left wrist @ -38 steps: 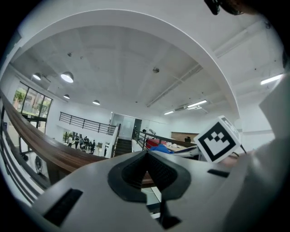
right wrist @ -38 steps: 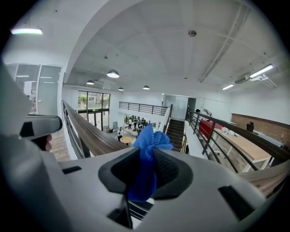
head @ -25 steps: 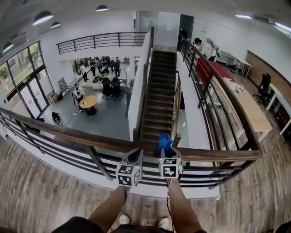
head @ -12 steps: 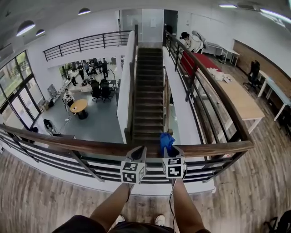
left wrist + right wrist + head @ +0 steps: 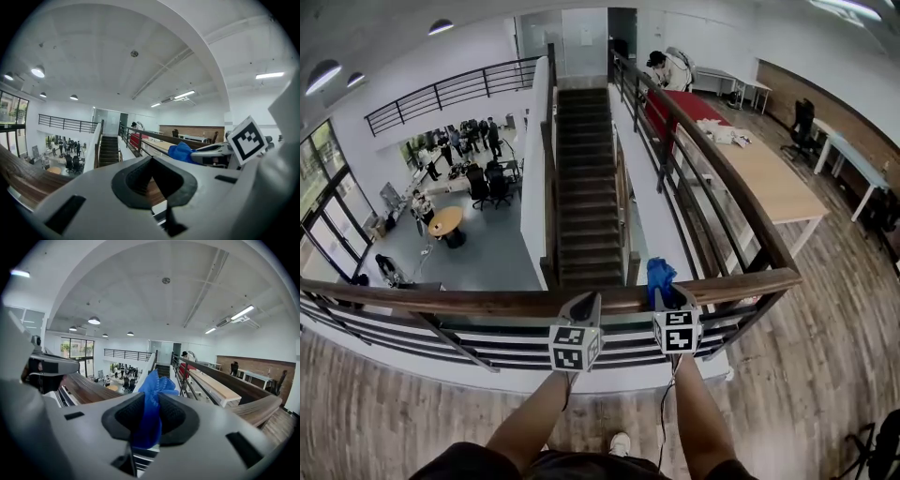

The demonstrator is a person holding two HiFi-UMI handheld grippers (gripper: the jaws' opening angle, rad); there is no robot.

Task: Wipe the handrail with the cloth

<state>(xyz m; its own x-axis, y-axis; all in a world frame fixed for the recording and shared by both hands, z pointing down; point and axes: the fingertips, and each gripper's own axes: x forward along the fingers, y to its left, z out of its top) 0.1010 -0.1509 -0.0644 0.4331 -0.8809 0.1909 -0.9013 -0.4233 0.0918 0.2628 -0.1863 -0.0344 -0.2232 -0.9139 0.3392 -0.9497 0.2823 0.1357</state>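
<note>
The brown wooden handrail (image 5: 469, 302) runs left to right in front of me and turns away at a corner (image 5: 789, 277). My right gripper (image 5: 667, 292) is shut on a blue cloth (image 5: 658, 274) that sits on top of the rail, left of the corner. In the right gripper view the cloth (image 5: 154, 387) bunches up between the jaws (image 5: 151, 399), with the handrail (image 5: 86, 387) to its left. My left gripper (image 5: 584, 302) hovers at the rail just left of the right one. Its jaws (image 5: 151, 159) meet at the tips with nothing between them; the cloth (image 5: 180, 152) shows to its right.
Beyond the rail is an open drop to a lower floor (image 5: 487, 253) with people and tables, and a staircase (image 5: 586, 197) going up. Dark metal bars (image 5: 441, 342) run under the rail. A long wooden bench (image 5: 769, 183) lies past the right-hand railing. Wooden flooring (image 5: 806, 375) is underfoot.
Both grippers have slid to the right along the handrail toward the corner, the cloth going with the right one. My view has turned right too.
</note>
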